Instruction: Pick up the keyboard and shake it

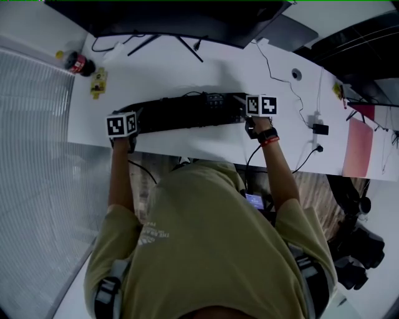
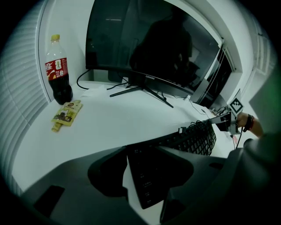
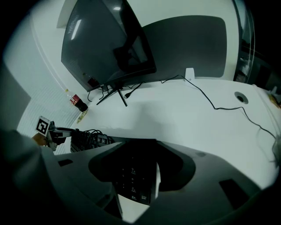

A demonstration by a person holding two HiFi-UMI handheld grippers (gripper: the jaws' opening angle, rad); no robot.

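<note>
A black keyboard (image 1: 187,112) lies across the white desk (image 1: 206,68), with a coiled cable bunched on its top. My left gripper (image 1: 137,119) is at its left end and my right gripper (image 1: 245,113) at its right end. In the left gripper view the keyboard's end (image 2: 147,176) sits between the jaws of the left gripper (image 2: 149,178), with a white sliver of desk showing beside it. In the right gripper view the number-pad end (image 3: 129,176) sits between the jaws of the right gripper (image 3: 134,178), again with a thin gap on one side. Neither pair of pads visibly presses.
A big dark monitor (image 1: 174,19) on a splayed stand is behind the keyboard. A cola bottle (image 1: 78,63) and a yellow snack packet (image 1: 98,82) lie at the far left. Cables and a white adapter (image 1: 317,118) are on the right, with a pink sheet (image 1: 358,146) beyond.
</note>
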